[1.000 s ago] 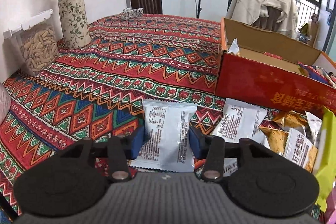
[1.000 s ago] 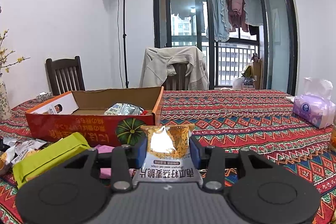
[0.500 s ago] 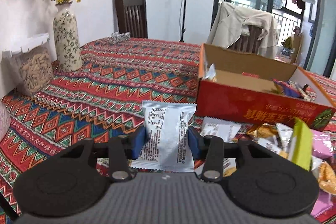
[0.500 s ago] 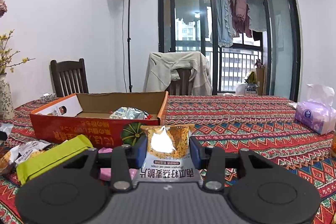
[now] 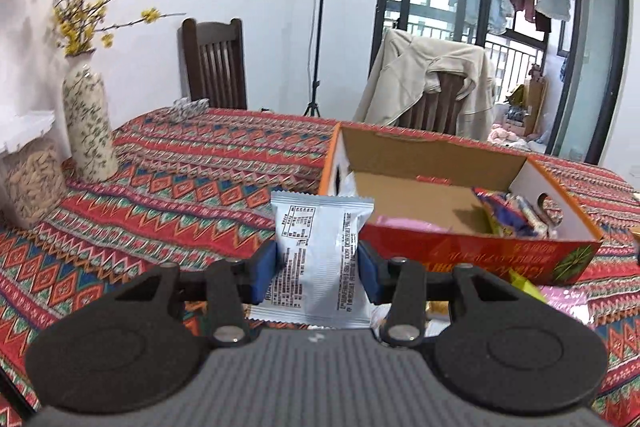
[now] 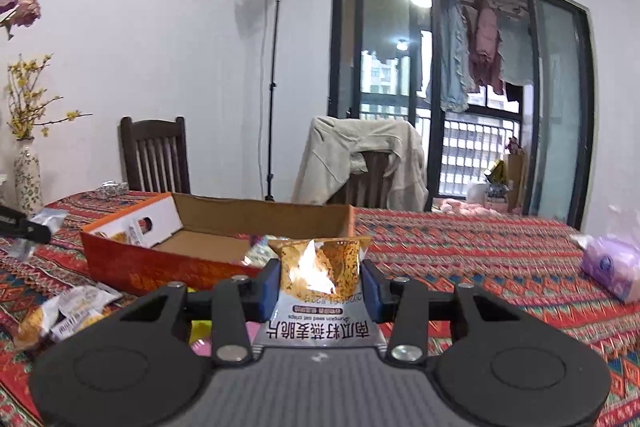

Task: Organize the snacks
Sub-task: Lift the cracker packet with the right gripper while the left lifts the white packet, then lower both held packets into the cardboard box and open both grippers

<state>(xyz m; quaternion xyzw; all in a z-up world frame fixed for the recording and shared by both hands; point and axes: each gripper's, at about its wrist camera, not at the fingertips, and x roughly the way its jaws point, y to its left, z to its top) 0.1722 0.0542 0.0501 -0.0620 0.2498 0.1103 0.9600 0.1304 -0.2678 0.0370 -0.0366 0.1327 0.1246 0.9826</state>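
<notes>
silver packet (image 5: 320, 259) clamped in left gripper (image 5: 318, 267)

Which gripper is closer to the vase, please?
Left. The left gripper has the vase close ahead to its left; the right gripper sees it across the table, beyond the box.

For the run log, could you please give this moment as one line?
left gripper: shut on silver packet | right gripper: shut on orange packet | red box: open, partly filled

Glossy foil packet (image 5: 320, 259), matt cardboard box (image 5: 440, 155)
</notes>
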